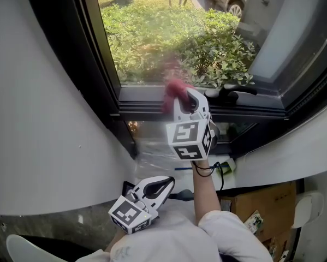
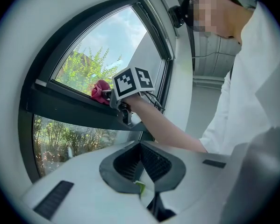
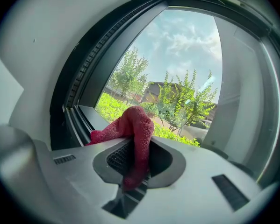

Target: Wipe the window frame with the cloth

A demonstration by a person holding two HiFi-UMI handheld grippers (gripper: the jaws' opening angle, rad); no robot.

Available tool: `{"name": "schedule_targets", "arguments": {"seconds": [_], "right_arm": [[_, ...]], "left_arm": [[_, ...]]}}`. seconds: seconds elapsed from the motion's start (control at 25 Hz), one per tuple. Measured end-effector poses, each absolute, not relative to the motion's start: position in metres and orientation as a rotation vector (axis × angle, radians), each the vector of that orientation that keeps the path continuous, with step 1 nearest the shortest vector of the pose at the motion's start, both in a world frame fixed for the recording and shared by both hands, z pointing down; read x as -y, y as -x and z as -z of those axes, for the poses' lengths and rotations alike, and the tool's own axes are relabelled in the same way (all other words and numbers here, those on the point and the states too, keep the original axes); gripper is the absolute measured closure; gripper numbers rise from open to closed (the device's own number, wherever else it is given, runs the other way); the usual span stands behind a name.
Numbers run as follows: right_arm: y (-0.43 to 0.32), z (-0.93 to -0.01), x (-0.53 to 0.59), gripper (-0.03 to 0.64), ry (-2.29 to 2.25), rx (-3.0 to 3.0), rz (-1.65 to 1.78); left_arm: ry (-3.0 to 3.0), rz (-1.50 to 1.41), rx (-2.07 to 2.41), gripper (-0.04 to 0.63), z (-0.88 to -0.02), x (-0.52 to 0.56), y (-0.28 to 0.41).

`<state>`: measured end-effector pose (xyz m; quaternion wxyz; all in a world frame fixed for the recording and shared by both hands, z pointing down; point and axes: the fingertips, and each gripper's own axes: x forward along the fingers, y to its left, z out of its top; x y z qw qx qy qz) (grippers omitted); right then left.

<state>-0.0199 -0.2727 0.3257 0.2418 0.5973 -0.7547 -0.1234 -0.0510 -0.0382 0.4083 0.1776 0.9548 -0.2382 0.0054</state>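
While the right gripper [image 1: 184, 98] is clenched on the red cloth [image 1: 174, 87], the cloth lies against the dark horizontal bar of the window frame [image 1: 144, 101], just above the middle of the head view. In the right gripper view, 1 narrow fold of the cloth runs down between the 2 jaws, and the rest bulges out over their tips toward the frame. The left gripper [image 1: 164, 184] hangs low, at the lower middle of the head view. Its jaws are closed together on nothing, and it is well apart from the window.

To wipe well, the person should probably press the bulging part of the cloth flat on the bar, so that fabric and not hard plastic meets the frame, and then draw it along the bar in 1 long line. Only a narrow strip seems caught, so hard rubbing could pull the cloth out; moderate pressure is wiser. The black handle [image 1: 237, 95], to the right on the same bar, will likely need a pass around it.
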Motion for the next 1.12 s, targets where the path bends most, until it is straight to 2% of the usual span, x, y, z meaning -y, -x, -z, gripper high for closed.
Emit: {"name": "schedule_targets", "arguments": {"seconds": [1.12], "right_arm": [[-0.021,-0.325,0.268,0.549,-1.691,2.032,0.315]], "left_arm": [[-2.694,-0.013,0.656,0.585,-0.409,0.039,0.030]]}}
